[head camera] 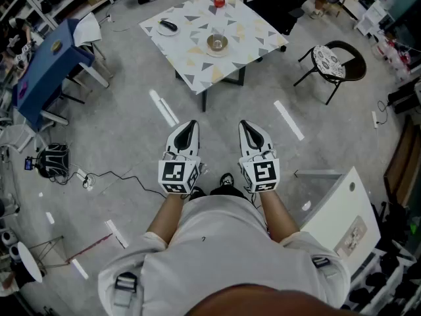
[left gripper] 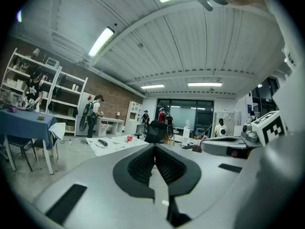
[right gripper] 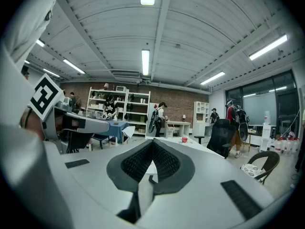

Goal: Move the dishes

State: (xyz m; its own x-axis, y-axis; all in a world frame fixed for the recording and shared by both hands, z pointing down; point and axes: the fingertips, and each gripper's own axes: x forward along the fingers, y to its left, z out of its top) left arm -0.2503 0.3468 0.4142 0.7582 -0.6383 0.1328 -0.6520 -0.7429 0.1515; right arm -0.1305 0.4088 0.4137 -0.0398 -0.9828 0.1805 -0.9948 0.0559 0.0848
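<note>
Evidently pre-approach: left claw (head camera: 190, 124) and right claw (head camera: 245, 124) both closed on nothing, held side by side, since the bowl (head camera: 217, 43) and plate (head camera: 168, 27) sit on the tabletop (head camera: 196, 70) well ahead.

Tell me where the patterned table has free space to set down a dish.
Free: the near corner of the table, below the bowl, and the right side beyond it. Taken: the left corner by the plate, the far corner by a red object.
</note>
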